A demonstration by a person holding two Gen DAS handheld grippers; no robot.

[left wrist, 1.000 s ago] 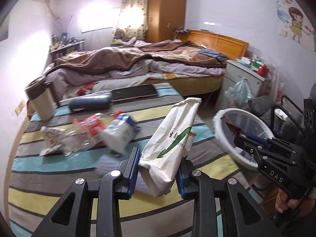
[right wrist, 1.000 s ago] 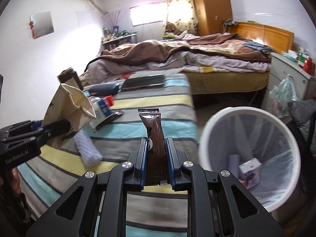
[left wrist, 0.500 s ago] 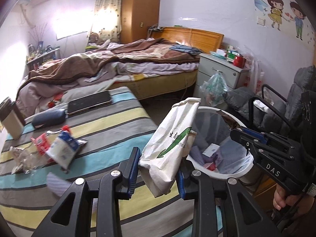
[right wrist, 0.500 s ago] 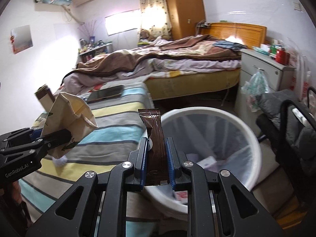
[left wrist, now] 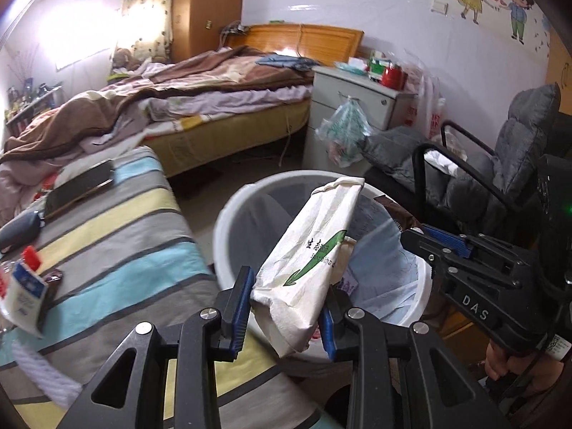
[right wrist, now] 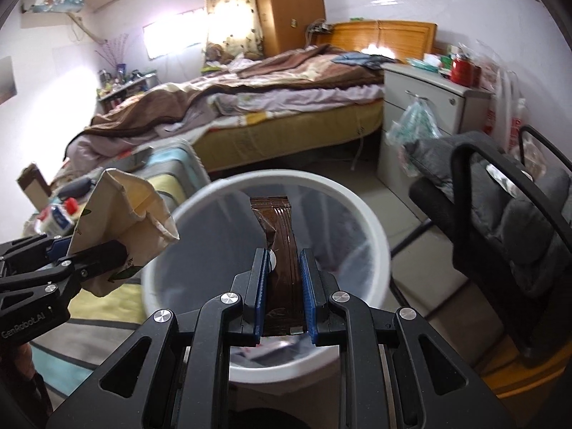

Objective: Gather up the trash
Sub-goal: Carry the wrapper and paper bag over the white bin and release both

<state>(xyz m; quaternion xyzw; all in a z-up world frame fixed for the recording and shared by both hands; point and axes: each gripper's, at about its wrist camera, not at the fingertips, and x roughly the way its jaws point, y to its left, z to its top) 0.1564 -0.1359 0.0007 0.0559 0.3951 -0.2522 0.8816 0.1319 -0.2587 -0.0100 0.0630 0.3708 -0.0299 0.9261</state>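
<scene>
My left gripper (left wrist: 286, 307) is shut on a crumpled white paper bag (left wrist: 307, 264) with a green arrow print, held over the rim of the white trash bin (left wrist: 228, 214). My right gripper (right wrist: 284, 282) is shut on a brown snack wrapper (right wrist: 280, 236), held above the open bin (right wrist: 375, 236). The bin has a clear liner and some trash inside. The paper bag also shows in the right wrist view (right wrist: 121, 221), at the bin's left rim. The right gripper shows in the left wrist view (left wrist: 443, 246), over the bin's right side.
A striped cloth surface (left wrist: 118, 236) left of the bin holds a blue-and-white packet (left wrist: 25, 293), a dark case (left wrist: 18, 230), a flat dark tablet (left wrist: 80, 187) and a white roll (left wrist: 43, 371). A grey chair (right wrist: 500, 214), a bedside cabinet (left wrist: 354, 103) and a bed (left wrist: 214, 93) stand beyond.
Both grippers have swung right from the striped surface to over the trash bin, each still holding its item. The bin now fills the middle of both views.
</scene>
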